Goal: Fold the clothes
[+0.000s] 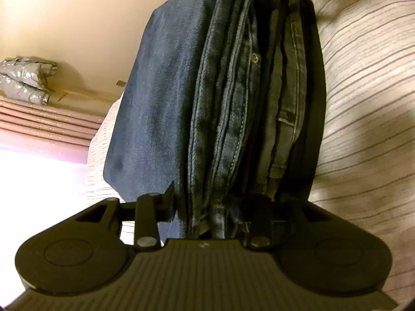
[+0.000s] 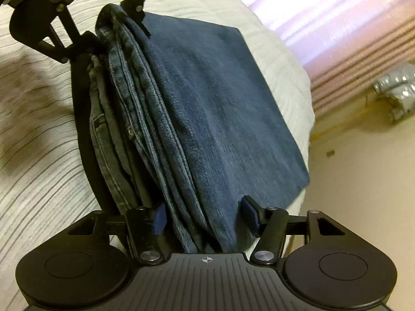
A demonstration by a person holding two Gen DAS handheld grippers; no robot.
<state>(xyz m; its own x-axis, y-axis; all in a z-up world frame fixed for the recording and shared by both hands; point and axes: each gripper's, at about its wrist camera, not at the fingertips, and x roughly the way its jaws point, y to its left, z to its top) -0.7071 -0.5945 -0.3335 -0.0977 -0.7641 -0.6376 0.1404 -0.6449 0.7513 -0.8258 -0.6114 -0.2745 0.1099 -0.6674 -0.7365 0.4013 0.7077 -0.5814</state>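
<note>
Striped bedding (image 2: 39, 186) is carrying a folded stack of jeans (image 2: 207, 108), and I am gripping it from both ends.

I am seeing the right claw (image 2: 205, 216) with blue pads straddling the near end of the denim bundle, pinching its layers; the left claw (image 1: 223, 207) is clamping the opposite end, its fingers pressed into the folds. Denim is looking heavy, thick and fairly stiff, with seams and rivets giving good purchase, so I am judging the dense folded edges the safest hold; loose outer layers may be slipping free.
</note>
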